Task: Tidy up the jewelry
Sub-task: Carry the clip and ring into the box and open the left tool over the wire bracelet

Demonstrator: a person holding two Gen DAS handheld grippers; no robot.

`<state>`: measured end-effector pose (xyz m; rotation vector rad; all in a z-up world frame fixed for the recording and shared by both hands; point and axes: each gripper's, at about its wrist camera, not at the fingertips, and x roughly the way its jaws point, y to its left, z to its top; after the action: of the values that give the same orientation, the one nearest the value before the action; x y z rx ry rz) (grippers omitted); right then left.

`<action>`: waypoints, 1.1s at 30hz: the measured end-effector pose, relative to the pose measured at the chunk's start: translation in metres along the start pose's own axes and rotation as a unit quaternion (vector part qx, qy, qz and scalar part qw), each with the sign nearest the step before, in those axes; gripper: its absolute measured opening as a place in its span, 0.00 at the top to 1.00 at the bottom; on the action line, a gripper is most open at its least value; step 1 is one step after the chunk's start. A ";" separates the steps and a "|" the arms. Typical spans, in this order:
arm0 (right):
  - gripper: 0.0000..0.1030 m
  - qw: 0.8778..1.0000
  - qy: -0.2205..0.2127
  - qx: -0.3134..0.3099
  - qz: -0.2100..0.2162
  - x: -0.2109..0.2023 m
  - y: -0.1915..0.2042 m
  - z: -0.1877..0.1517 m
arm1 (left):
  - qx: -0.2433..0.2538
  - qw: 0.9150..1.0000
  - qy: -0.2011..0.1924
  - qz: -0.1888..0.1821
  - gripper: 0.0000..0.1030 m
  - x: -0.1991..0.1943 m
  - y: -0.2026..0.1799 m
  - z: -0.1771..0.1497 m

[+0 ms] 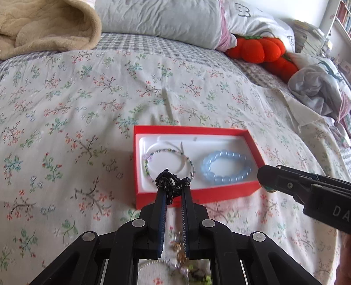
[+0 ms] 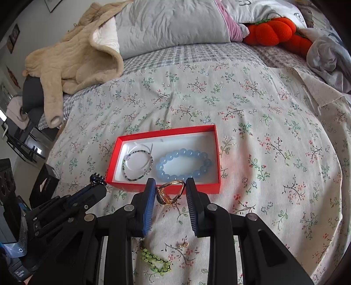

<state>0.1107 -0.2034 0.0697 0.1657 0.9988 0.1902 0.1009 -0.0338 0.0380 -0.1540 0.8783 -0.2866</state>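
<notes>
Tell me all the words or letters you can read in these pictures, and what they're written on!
"DA": white letters on the side of the right gripper, cut off at the picture's edge.
Black box beside the bed: a white word printed sideways, too small and blurred to read.
Pillowcase: only cartoon drawings, no readable words.
Red jewelry box: no writing visible.

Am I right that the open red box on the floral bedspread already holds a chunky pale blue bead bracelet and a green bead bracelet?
Not quite: beside the pale blue bead bracelet in the red box lies a thin multicoloured seed-bead bracelet. The right wrist view shows the green bead bracelet outside on the floral bedspread.
</notes>
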 end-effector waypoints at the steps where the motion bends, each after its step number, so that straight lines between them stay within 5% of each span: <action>1: 0.71 1.000 -0.004 -0.002 -0.001 0.001 0.000 0.001 | 0.001 1.000 -0.002 0.002 0.93 0.004 -0.001 0.002; 25: 0.71 1.000 0.007 0.008 -0.017 0.034 -0.024 0.007 | 0.002 0.999 0.008 0.045 0.92 0.055 -0.006 0.010; 33: 0.71 1.000 0.007 0.013 -0.021 0.038 -0.027 0.009 | 0.007 0.999 0.009 0.049 0.77 0.043 -0.006 0.009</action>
<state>0.1406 -0.2214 0.0378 0.1677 1.0190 0.1397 0.1326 -0.0531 0.0133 -0.0943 0.8978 -0.2026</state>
